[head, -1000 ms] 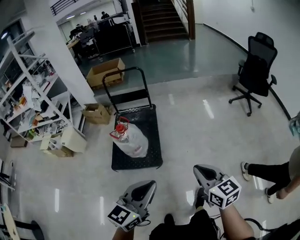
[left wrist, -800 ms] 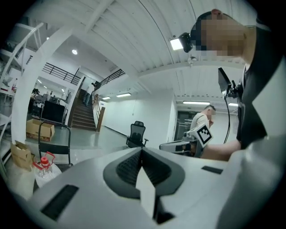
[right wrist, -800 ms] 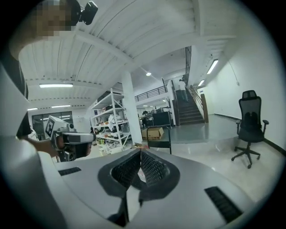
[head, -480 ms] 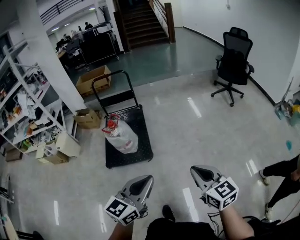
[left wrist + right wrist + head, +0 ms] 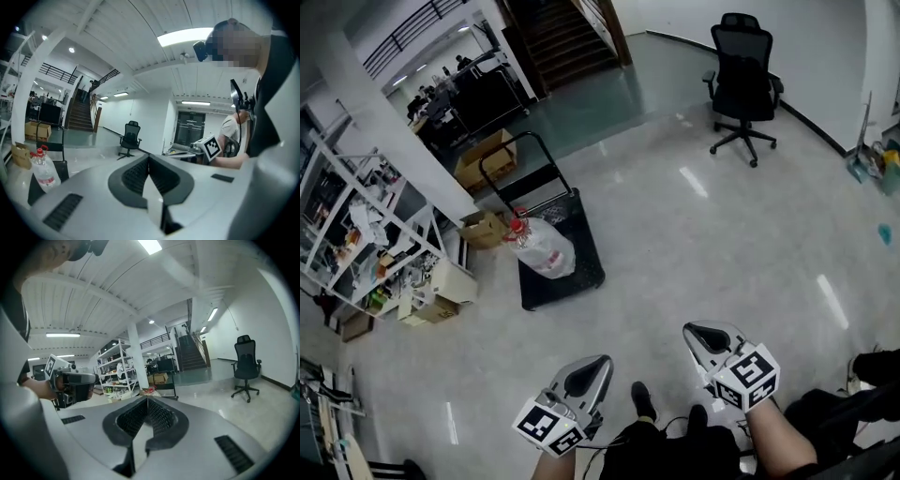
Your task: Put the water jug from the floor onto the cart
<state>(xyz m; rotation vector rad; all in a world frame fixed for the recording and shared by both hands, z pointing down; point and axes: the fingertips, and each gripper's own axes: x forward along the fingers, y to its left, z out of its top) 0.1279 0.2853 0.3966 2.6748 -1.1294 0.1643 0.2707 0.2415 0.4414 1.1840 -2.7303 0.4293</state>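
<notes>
The clear water jug [image 5: 540, 248] with a red cap lies tilted on the black flat cart [image 5: 581, 267], far ahead on the left of the head view. It also shows in the left gripper view, where the water jug [image 5: 44, 171] stands at the lower left. Both grippers are held low and near me, well away from the cart. My left gripper [image 5: 593, 369] is shut with nothing in it. My right gripper [image 5: 698, 331] is shut and empty too. In the right gripper view only the red cap [image 5: 149, 390] peeks above the right gripper [image 5: 148, 398].
Cardboard boxes [image 5: 487, 229] and a cluttered white shelf rack [image 5: 356, 234] stand left of the cart. A black office chair [image 5: 741, 56] stands at the far right, stairs [image 5: 567, 33] at the back. My feet [image 5: 642, 401] are below, on the glossy floor.
Both grippers and I have moved backwards, away from the cart. The cart and jug now look smaller and farther off. The seated person at the right has dropped out of the head view.
</notes>
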